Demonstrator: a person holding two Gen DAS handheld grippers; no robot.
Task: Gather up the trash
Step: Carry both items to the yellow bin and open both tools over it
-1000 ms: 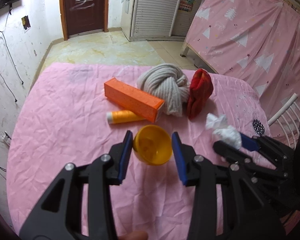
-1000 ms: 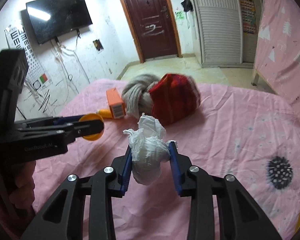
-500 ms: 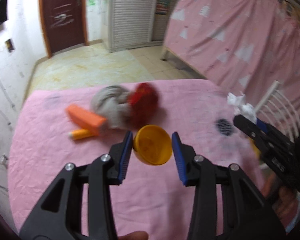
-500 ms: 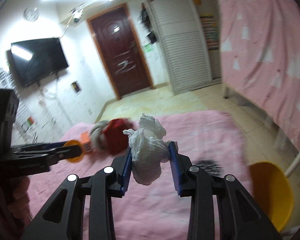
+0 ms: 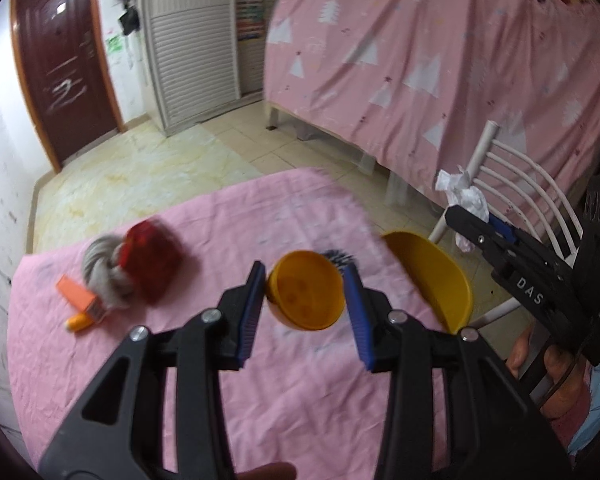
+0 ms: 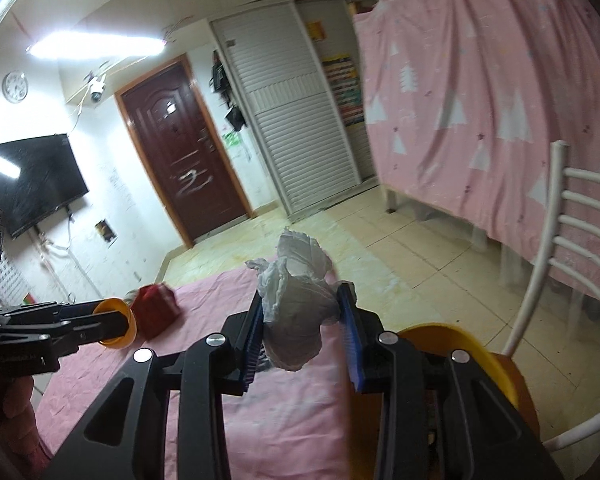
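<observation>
- At frame centre, left gripper (image 5: 305, 297) clamps a yellow half-shell (image 5: 305, 301) above the pink-covered table (image 5: 140, 360).
- Right gripper (image 6: 299, 334) grips crumpled tissue (image 6: 294, 312) over a yellow bin (image 6: 480, 354), white chair (image 6: 556, 240) alongside.
- Left of frame: red cloth (image 5: 152, 258), grey yarn (image 5: 100, 270), orange box (image 5: 78, 298).

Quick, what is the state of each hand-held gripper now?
Left hand-held gripper: closed on the yellow half-shell.
Right hand-held gripper: closed on the crumpled white tissue.

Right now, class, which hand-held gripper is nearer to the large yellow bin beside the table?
Right. The right hand-held gripper, holding the crumpled tissue, hangs close by the yellow bin; the left hand-held gripper, holding the yellow cup, is over the table.
</observation>
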